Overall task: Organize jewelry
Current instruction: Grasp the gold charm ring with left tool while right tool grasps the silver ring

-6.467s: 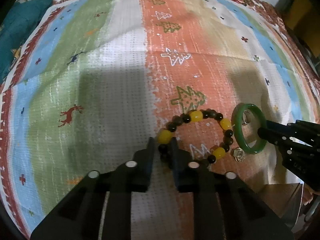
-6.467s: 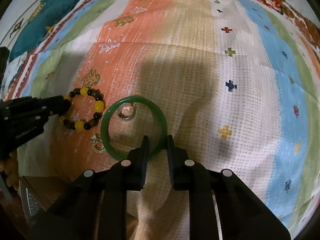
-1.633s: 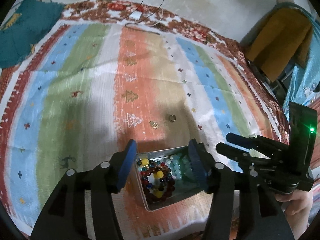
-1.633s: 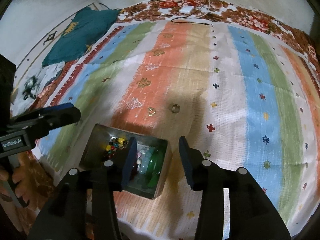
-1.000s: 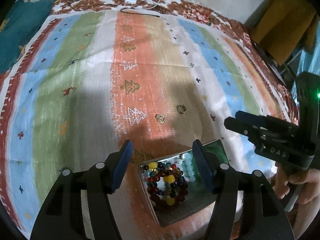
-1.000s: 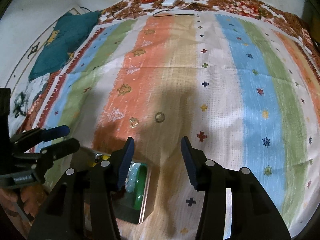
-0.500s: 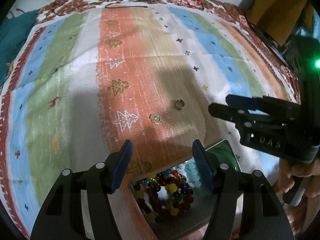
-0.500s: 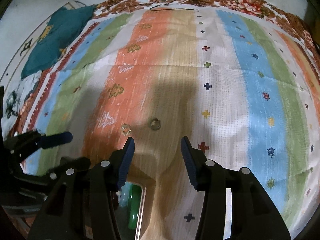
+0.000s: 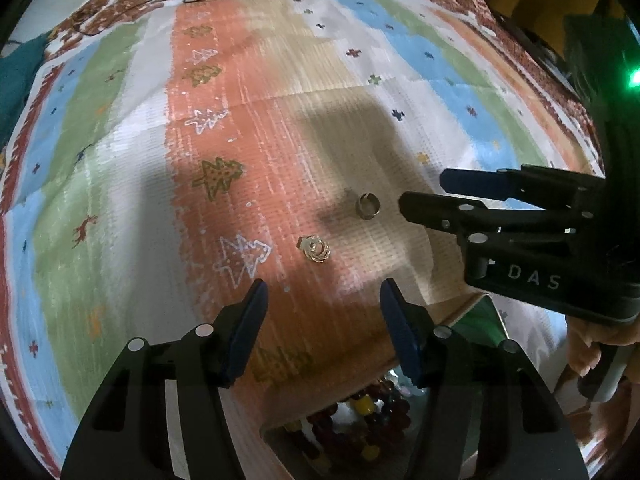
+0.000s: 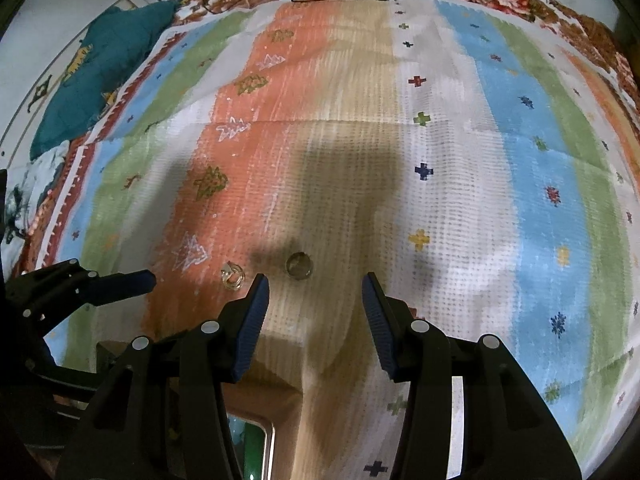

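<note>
Left gripper [image 9: 322, 292] and right gripper [image 10: 316, 286] both spread wide, holding nothing. Ring [image 10: 298, 265] and gold charm [image 9: 317, 249] lie apart on the striped cloth [image 9: 120, 184].

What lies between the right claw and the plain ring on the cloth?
Only bare striped cloth: in the right wrist view the open right claw has the plain ring just ahead, nothing between.
</note>
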Tool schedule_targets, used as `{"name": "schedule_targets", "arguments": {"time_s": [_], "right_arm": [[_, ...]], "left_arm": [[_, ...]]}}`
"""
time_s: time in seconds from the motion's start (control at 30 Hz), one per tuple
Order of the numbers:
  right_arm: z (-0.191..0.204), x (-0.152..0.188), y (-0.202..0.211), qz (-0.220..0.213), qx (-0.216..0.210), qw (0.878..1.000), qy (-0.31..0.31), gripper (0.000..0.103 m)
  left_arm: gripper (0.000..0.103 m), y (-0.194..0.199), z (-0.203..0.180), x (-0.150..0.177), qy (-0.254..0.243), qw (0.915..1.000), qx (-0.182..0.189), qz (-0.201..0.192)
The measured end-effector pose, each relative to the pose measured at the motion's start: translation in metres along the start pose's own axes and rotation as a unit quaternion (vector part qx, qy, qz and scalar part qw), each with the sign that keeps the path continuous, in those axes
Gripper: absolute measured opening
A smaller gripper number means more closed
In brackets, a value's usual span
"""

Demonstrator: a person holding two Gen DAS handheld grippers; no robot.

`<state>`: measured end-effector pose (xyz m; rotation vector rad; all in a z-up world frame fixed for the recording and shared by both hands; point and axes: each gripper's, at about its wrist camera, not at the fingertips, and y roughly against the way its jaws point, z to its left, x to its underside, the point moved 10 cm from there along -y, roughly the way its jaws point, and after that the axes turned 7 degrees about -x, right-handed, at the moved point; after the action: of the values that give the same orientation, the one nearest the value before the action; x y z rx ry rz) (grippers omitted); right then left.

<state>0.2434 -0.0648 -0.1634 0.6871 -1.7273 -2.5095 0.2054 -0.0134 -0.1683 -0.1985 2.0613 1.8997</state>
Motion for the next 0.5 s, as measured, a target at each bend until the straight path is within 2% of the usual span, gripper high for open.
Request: {"name": "schedule_targets", "arguments": {"time_s": [0.27, 0.5], "right_arm": [[0.001, -0.004, -0.020, 0.018, 0.008, 1.000, 0.012, 0.048], [0.000, -0.008, -0.034, 0.031, 0.007, 0.999, 0.014, 0.048]], "left_arm": [[0.055, -0.015, -0.009, -0.005, -0.024, 0.9994, 0.017, 0.019], [0.050, -0.027, -0.014, -0.008, -0.050, 0.9981, 0.011, 0.034]]}}
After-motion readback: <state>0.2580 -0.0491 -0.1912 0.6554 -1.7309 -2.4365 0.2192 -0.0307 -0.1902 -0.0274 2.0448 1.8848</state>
